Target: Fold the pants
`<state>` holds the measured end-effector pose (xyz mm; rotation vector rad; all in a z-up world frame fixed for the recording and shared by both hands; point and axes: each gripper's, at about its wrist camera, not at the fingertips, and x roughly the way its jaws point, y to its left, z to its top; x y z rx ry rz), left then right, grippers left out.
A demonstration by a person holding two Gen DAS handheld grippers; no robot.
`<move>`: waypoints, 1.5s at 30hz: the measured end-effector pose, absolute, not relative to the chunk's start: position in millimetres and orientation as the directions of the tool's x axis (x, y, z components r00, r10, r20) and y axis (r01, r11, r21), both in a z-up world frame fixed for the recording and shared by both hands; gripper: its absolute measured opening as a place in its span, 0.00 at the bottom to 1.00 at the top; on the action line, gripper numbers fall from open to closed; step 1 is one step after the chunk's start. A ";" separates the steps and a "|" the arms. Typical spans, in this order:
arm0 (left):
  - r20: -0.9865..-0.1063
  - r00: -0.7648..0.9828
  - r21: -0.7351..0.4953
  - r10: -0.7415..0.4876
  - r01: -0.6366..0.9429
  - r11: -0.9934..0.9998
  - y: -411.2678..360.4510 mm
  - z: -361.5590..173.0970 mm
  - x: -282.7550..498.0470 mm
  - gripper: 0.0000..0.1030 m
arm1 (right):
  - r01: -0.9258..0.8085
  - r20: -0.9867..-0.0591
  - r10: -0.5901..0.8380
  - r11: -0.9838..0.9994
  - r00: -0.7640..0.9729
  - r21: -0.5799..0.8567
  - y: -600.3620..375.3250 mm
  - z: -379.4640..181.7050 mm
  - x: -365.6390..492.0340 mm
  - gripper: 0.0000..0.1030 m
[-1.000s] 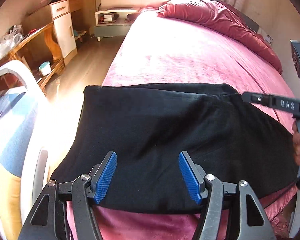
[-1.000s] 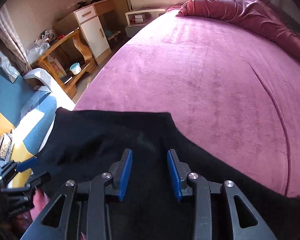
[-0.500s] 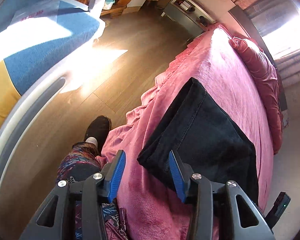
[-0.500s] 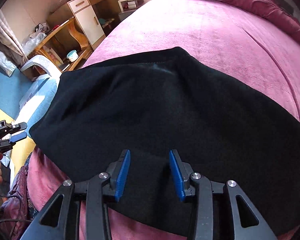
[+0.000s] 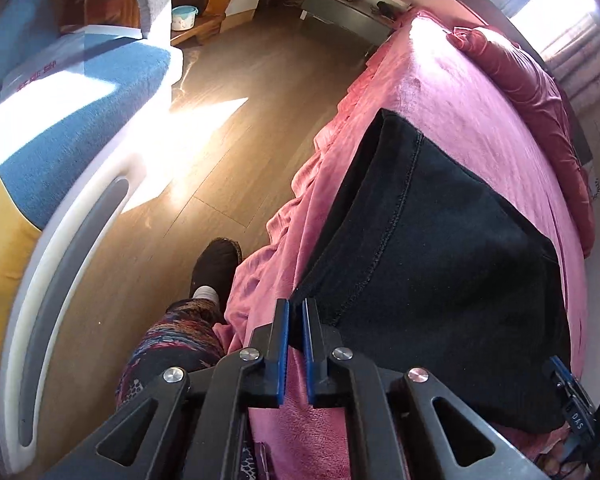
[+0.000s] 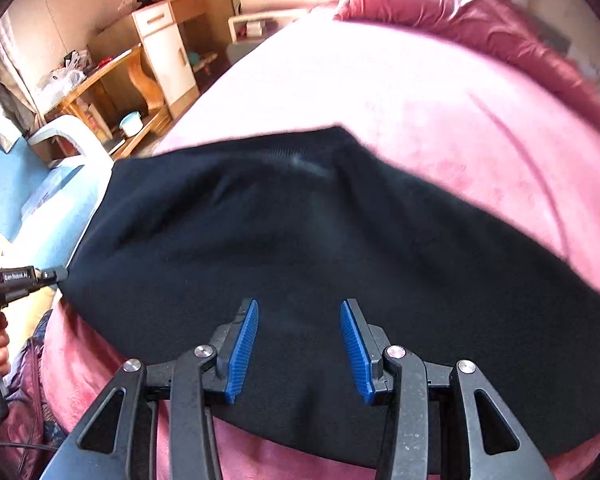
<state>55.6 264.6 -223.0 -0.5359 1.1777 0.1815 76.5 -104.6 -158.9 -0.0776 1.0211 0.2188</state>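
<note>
Black pants (image 5: pixel 440 248) lie folded on a pink bed (image 5: pixel 452 92), near its front edge. My left gripper (image 5: pixel 295 308) is shut on the near left corner of the pants. In the right wrist view the pants (image 6: pixel 300 240) spread wide, and my left gripper (image 6: pixel 56 274) pinches their left corner. My right gripper (image 6: pixel 298 320) is open, its blue pads just above the near middle of the pants. It also shows at the lower right of the left wrist view (image 5: pixel 568 392).
A blue, yellow and white sofa (image 5: pixel 52 128) stands left of the bed across a wooden floor (image 5: pixel 236 80). My leg and dark shoe (image 5: pixel 216 268) are beside the bed. A red duvet (image 6: pixel 480 36) lies at the head. Wooden desk (image 6: pixel 112 76) and bedside unit (image 6: pixel 260 24) stand beyond.
My left gripper has closed on the near left corner of the pants. My right gripper has stayed open over the near edge; the pants have shifted slightly.
</note>
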 end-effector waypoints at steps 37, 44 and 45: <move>-0.824 0.560 -0.182 -0.081 -0.127 0.975 142.4 -125.0 73.0 0.22 | -0.040 -0.663 -0.095 0.982 0.743 -0.186 -136.9 -77.1 36.8 0.45; -0.828 0.531 -0.182 -0.182 0.053 0.982 84.7 -128.9 84.4 0.24 | 0.017 -0.727 -0.087 0.995 0.681 -0.103 -179.3 -93.3 40.8 0.46; -0.828 0.523 -0.184 -0.204 0.089 0.979 74.2 -130.5 85.9 0.25 | 0.038 -0.745 -0.088 0.996 0.661 -0.085 -191.2 -98.8 41.6 0.45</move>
